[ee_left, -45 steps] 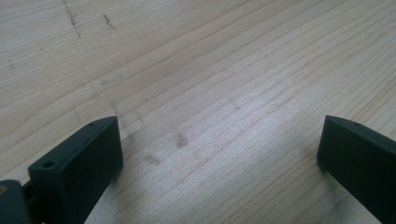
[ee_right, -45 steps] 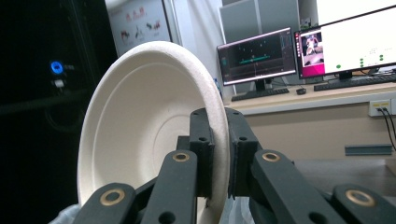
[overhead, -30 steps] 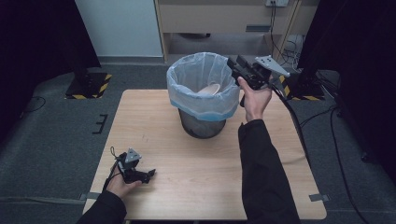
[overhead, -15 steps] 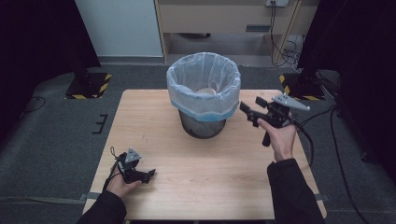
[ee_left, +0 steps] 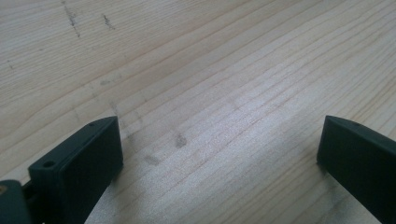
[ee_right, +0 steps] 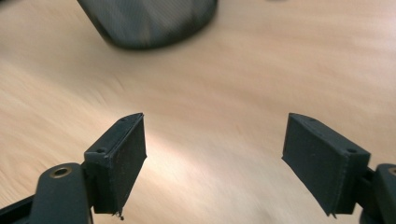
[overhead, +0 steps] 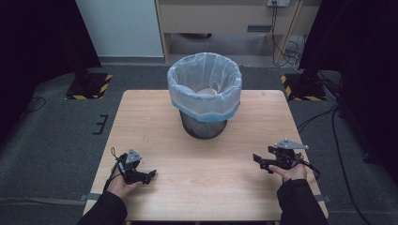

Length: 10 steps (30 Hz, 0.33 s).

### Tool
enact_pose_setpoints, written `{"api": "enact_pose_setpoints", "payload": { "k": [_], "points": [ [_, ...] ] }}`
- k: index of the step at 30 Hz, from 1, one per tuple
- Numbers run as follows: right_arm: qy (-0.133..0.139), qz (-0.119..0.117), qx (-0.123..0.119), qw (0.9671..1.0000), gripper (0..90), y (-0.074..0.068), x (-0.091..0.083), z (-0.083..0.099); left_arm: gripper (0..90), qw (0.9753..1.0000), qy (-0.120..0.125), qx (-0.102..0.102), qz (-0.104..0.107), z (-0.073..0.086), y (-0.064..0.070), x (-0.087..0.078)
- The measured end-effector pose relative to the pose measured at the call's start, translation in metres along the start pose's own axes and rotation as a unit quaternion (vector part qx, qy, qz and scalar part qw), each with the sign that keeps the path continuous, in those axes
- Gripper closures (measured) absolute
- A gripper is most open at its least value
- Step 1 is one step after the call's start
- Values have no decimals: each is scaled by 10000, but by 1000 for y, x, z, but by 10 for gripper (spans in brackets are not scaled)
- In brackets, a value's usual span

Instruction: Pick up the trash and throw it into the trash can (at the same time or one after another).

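While both hands rest low at the near edge of the pale wooden table [overhead: 159, 117], a black mesh wastebasket [overhead: 204, 127] lined with a translucent blue-white bag [overhead: 204, 86] stands upright on the far half of the top, near its middle, with a pale rounded object [overhead: 206, 92] lying inside. The left tool [overhead: 149, 175] sits near the table's front left corner, its jaws spread wide and empty; in the left gripper view they frame nothing but bare wood grain marked by faint grey smudges and a few small dark scratches. The right tool [overhead: 256, 159] lies near the front right corner, well apart from the basket, a grey three-cornered plate on top and a cable trailing off the table's edge. Its jaws too stand wide apart with nothing between them, and the right gripper view, blurred, shows the basket's dark base across the tabletop. Around the table the floor [overhead: 56, 136] is grey carpet. Two black stands with yellow-and-black hazard striping [overhead: 89, 84] sit at either side beyond the table, dark curtains [overhead: 42, 37] close off both flanks, and a light wooden cabinet [overhead: 220, 14] with hanging cables lines the far wall.
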State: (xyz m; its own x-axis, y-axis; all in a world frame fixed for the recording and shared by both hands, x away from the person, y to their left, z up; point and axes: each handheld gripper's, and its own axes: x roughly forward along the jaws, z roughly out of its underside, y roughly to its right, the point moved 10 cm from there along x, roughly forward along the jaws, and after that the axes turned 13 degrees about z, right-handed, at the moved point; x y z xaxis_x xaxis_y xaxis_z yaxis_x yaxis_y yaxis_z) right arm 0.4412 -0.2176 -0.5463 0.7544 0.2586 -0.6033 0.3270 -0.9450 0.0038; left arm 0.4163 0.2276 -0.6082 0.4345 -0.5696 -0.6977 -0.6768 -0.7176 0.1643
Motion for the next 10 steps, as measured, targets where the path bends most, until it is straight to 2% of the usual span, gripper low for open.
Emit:
{"api": "enact_pose_setpoints", "payload": {
  "k": [4, 8, 10],
  "points": [
    [-265, 121, -75, 9995, 194, 11, 1, 23, 0, 10000, -2, -1, 9, 0, 0, 0],
    [-551, 310, -333, 9974, 167, 20, 0, 40, 0, 10000, -8, 7, 15, 0, 0, -1],
    [-691, 350, -382, 9963, 146, 26, 0, 47, 0, 10000, -7, 9, 15, 0, 0, -1]
  ]
}}
